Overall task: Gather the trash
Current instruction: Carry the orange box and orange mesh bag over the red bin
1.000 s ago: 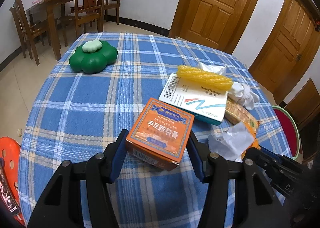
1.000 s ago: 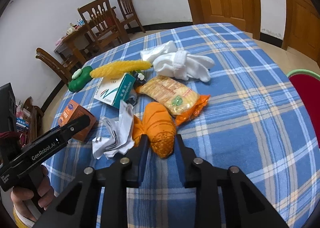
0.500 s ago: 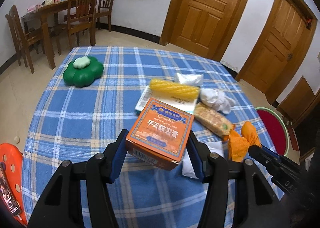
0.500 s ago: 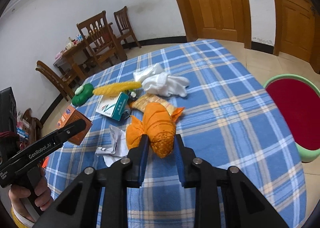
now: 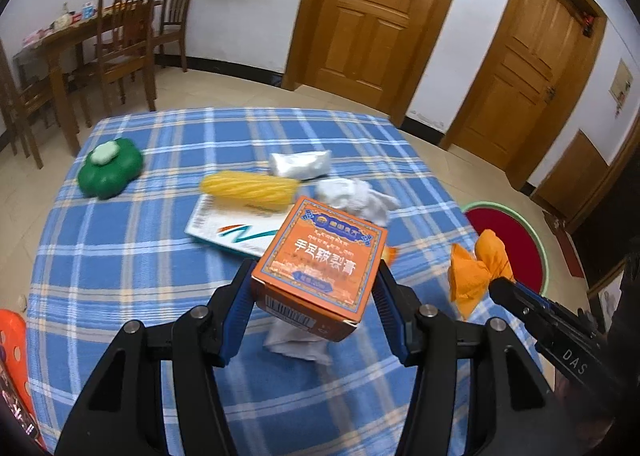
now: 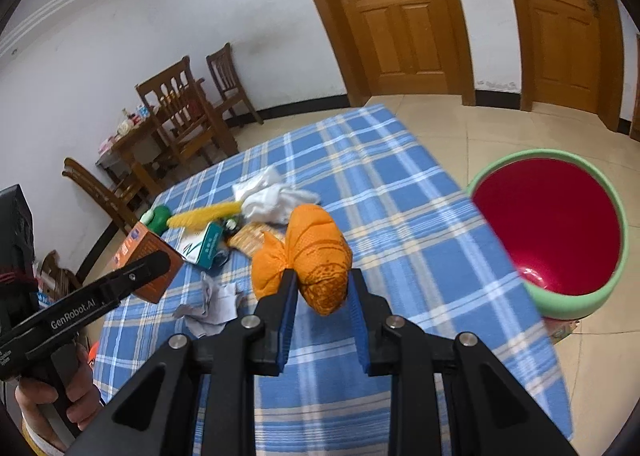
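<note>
right gripper (image 6: pixel 322 290): clamped on orange bag (image 6: pixel 316 256), above blue plaid table (image 6: pixel 400 216) | left gripper (image 6: pixel 156 262): grips orange box (image 6: pixel 146 266) | red basin (image 6: pixel 548 232): on floor, right

left gripper (image 5: pixel 315 296): black frame, blue pads, silver screws behind jaws | right gripper (image 6: pixel 322 290): same | side lettering: GenRobot.AI

Both tongs have lifted their loads off the tabletop (image 5: pixel 120 256): orange box (image 5: pixel 320 268) and orange bundle (image 6: pixel 316 252) now hang above it.
</note>
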